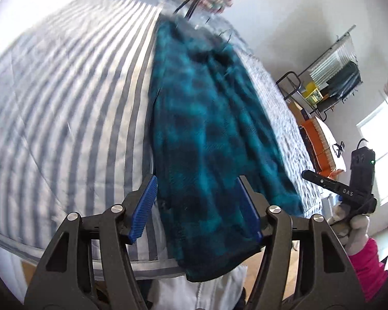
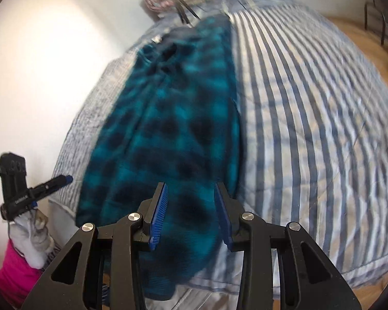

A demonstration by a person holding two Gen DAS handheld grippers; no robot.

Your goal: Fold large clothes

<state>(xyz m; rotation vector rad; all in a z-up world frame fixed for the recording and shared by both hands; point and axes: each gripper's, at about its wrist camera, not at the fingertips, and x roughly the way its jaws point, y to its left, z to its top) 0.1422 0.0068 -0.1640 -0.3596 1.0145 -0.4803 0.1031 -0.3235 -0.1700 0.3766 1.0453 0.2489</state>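
**Both grippers apart above the teal plaid shirt**

We see the left gripper (image 1: 198, 206) with its jaws spread wide and nothing pinched between them; the ribbed blue pads (image 1: 142, 206) stand clear of the cloth below. The right gripper (image 2: 191, 214) is parted more narrowly, and its pads also grip nothing. Both have released.

Under both pairs of jaws lies the teal plaid shirt (image 1: 207, 129), a soft, fuzzy flannel in teal and black checks. It is folded into a long, narrow strip running up the bed, with its near hem hanging over the bed's front edge. Beneath the shirt is the striped bedspread (image 1: 64, 103), quilted cotton in blue and white bands.

Beside the shirt, in each wrist view, we see the other gripper's black body held by a hand in a pale glove (image 1: 354, 227) with a pink sleeve (image 1: 367, 268). Beyond the shirt's far end, black hangers (image 1: 194, 2) rest on patterned fabric.
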